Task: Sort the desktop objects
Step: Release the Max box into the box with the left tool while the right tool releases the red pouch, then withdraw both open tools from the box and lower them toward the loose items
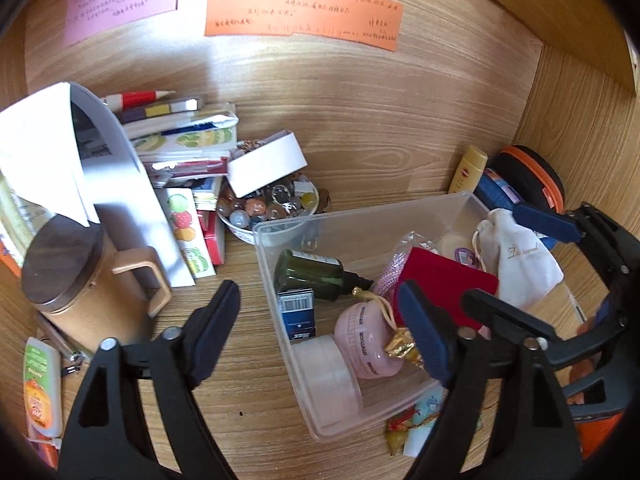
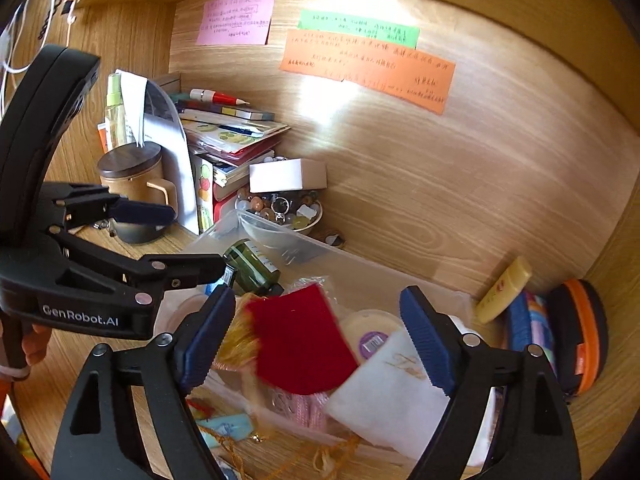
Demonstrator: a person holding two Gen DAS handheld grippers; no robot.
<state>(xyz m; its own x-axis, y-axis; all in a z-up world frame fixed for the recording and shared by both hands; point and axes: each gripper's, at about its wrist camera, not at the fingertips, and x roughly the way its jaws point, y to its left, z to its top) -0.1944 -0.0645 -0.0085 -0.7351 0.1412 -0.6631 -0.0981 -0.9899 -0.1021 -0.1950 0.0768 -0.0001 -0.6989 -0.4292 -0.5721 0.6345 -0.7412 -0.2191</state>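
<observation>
A clear plastic bin (image 1: 320,400) on the wooden desk holds a green bottle (image 1: 310,274), a blue box (image 1: 298,314), pink round cases (image 1: 368,338), a red pouch (image 1: 444,284) and a white drawstring bag (image 1: 520,260). My left gripper (image 1: 320,332) is open and empty above the bin's left wall. My right gripper (image 2: 320,336) is open and empty above the red pouch (image 2: 304,344) and white bag (image 2: 392,396); it also shows in the left wrist view (image 1: 520,248) at the bin's right end. The left gripper shows in the right wrist view (image 2: 180,240).
A lidded tan mug (image 1: 86,284), a leaning stack of books and papers (image 1: 180,140), and a bowl of marbles (image 1: 268,208) under a white box (image 1: 266,162) stand left of the bin. A yellow tube (image 1: 468,168) and an orange-black case (image 1: 532,180) lie at the right wall. Coloured notes hang on the back panel.
</observation>
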